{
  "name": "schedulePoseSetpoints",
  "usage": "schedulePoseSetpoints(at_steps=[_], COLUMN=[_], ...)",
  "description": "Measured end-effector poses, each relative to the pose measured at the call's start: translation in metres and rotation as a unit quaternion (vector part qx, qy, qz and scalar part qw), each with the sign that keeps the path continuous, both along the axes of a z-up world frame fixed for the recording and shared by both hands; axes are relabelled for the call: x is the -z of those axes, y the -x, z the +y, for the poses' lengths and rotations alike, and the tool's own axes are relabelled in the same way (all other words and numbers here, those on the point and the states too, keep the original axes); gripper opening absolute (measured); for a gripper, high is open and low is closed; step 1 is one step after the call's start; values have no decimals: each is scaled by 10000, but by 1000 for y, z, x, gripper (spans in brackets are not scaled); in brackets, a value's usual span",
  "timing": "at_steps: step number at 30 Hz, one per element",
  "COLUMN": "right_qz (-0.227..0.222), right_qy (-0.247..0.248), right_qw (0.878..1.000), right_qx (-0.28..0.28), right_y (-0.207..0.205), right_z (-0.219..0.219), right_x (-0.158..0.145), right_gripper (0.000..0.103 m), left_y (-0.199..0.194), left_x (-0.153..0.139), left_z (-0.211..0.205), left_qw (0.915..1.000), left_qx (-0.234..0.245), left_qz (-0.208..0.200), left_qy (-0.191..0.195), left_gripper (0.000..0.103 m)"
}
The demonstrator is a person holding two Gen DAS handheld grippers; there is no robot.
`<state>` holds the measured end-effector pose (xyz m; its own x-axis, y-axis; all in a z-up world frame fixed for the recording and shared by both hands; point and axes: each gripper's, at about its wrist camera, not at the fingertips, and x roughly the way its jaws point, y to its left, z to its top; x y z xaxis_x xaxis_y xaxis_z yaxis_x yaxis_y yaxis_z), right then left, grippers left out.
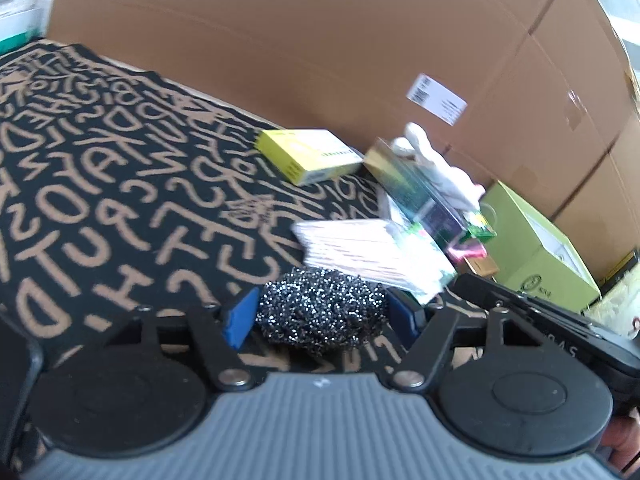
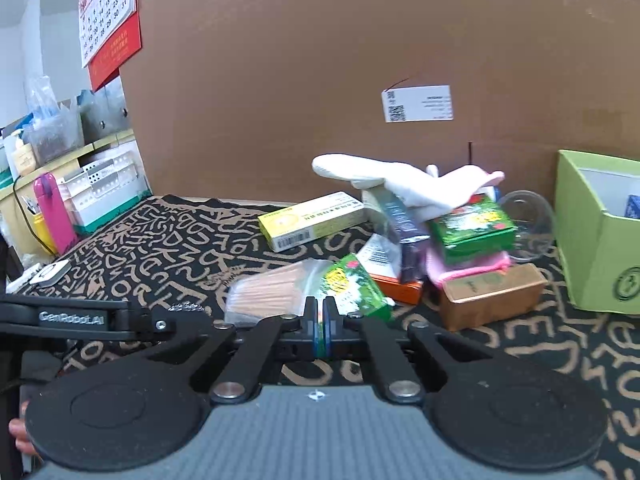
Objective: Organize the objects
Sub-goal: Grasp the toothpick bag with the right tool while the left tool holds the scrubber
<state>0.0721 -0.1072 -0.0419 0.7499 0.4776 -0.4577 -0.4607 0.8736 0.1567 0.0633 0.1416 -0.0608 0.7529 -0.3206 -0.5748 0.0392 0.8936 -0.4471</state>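
Left wrist view: steel scouring ball (image 1: 322, 312), round and without a long axis, is seated between the blue pads (image 1: 239, 318) of the left gripper (image 1: 320, 316), clamped on it low over the patterned worktop (image 1: 100, 168). Beyond it, ahead and rightward, lies the toothpick packet (image 1: 356, 252), then the mixed pile. The green box (image 2: 592, 240) stands at far right, judged the likely destination. The right gripper (image 2: 321, 322), jaws together and empty, is nearer that box.

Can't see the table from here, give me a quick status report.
Left gripper closed on steel scourer. Right gripper shut, empty. Green box right; clutter pile between.
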Motion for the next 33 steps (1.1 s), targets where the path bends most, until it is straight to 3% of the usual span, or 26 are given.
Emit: schedulePoseSetpoints(at_steps=[3, 5, 7, 8, 13, 17, 19, 24, 26, 27, 28, 33], right_qz=[-180, -287, -534, -748, -1289, -1441, -1382, -1028, -700, -529, -400, -397], right_qy=[225, 340, 640, 857, 2009, 2351, 2417, 2107, 1904, 1790, 1700, 1794], right_qw=[9995, 9984, 9949, 9913, 9607, 9409, 9365, 9495, 9587, 9612, 9630, 9700], right_qx=[-121, -354, -567, -661, -1415, -1966, -2130, -2087, -1996, -2033, -2053, -1595], right_y=[1, -2, -6, -7, -23, -34, -42, -51, -52, -50, -46, -5], right_z=[1, 3, 10, 15, 46, 69, 80, 89, 85, 83, 81, 67], right_x=[-2, -4, -4, -2, 11, 16, 19, 25, 23, 23, 22, 23], right_gripper=[8, 26, 69, 74, 74, 74, 74, 76, 66, 52, 47, 37], left_y=[0, 3, 5, 5, 9, 4, 1, 0, -1, -1, -1, 3], left_x=[0, -1, -3, -4, -12, -11, -7, 0, 0, 0, 0, -2], left_z=[-11, -13, -9, -7, 9, 16, 17, 23, 25, 24, 23, 18], left_qw=[9998, 9997, 9998, 9999, 9998, 9999, 10000, 9999, 9998, 9998, 9999, 9999], left_qx=[126, 127, 137, 127, -68, -68, -62, -83, -90, -96, -96, -127], left_qz=[-22, -40, -12, -5, -111, -91, -26, 30, 49, 52, 50, 62], left_qy=[-120, -186, -125, -116, -149, -56, -46, 86, 151, 147, 133, 41], left_gripper=[61, 60, 59, 59, 59, 60, 60, 62, 62, 62, 62, 62])
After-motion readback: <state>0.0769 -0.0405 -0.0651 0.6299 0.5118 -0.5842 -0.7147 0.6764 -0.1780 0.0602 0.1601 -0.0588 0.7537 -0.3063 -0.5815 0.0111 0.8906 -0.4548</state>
